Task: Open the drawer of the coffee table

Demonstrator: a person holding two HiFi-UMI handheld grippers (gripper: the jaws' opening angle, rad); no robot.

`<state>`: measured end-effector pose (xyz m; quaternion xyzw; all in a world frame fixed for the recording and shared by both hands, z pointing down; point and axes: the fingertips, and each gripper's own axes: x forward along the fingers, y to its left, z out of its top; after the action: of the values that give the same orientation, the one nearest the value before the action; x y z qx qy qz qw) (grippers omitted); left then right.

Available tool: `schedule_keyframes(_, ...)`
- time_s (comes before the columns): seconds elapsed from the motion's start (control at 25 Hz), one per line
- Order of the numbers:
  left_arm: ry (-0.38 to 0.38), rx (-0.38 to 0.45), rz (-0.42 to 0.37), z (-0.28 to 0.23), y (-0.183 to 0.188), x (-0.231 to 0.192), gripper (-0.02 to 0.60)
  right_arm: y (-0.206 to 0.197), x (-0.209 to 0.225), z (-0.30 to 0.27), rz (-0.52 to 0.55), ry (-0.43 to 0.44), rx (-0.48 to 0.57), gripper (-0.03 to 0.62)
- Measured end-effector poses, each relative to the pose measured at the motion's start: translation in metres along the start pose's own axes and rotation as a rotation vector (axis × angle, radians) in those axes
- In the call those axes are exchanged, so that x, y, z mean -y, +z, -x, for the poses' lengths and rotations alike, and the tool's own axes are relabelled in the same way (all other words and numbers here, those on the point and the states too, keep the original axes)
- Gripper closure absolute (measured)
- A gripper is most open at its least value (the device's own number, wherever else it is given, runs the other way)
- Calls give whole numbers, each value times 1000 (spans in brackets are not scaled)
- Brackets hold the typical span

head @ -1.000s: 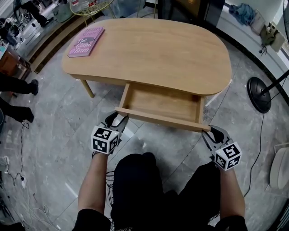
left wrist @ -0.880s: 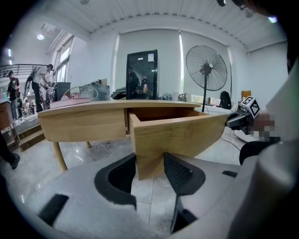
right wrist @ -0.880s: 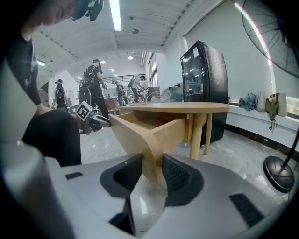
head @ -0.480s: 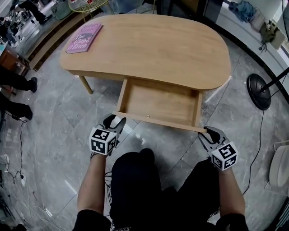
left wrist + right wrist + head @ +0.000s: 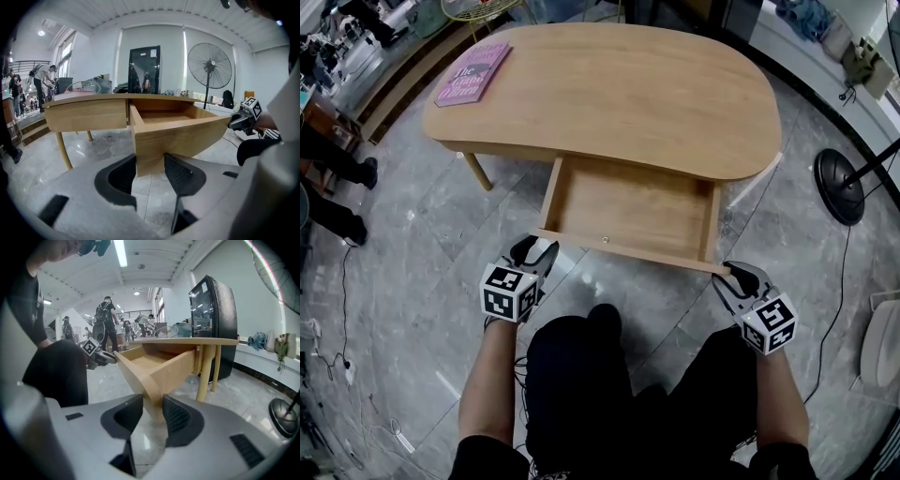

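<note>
Both grips hold: the left gripper (image 5: 150,165) pinches the drawer (image 5: 180,137) front's left corner, the right gripper (image 5: 153,409) its right corner. It stands well out from under the counter (image 5: 609,84). Any further pull is best kept even, level and straight, lest it jam.

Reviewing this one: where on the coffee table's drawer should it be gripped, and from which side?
Grip the drawer by the two end corners of its front panel, coming from the front, as the left claw and right claw do: the panel is a thin upright board with no visible handle, so jaws straddle each end.
</note>
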<state>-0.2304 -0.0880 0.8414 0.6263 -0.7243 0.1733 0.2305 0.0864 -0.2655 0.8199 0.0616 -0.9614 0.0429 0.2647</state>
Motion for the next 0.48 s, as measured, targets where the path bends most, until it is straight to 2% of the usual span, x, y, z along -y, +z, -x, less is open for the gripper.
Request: schedule_keyframes(0.48, 14, -50, 12, 8, -27, 4, 387, -24, -22, 0, -16, 14, -51, 453)
